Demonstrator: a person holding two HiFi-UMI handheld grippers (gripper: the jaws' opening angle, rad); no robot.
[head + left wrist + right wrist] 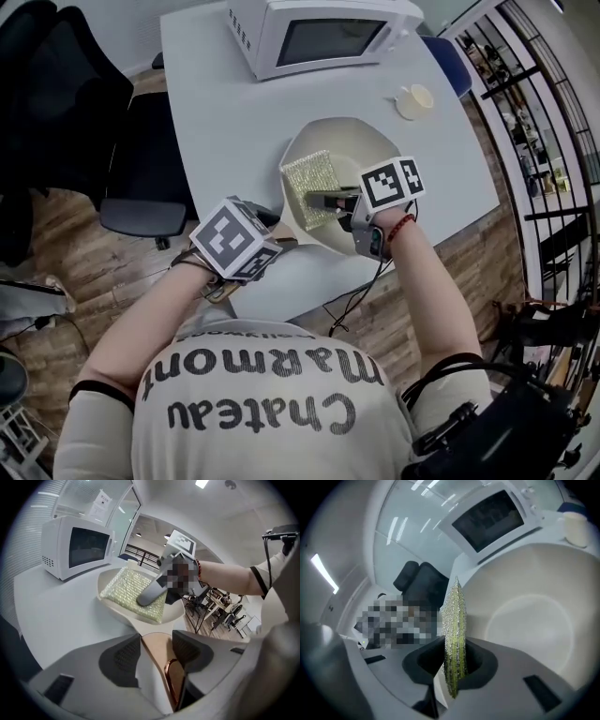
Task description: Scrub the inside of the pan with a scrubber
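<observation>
The back of the person's pale shirt (pixel 272 394) carries large dark lettering, upside down in the head view, reading "Chateau Marmont". A smaller line near the collar is partly cut off and may read "Hollywood". The left marker cube (pixel 234 239) and the right marker cube (pixel 392 181) bear black-and-white square code patterns without letters. A paper sheet (pixel 104 499) on the glass wall has print too small to read.
</observation>
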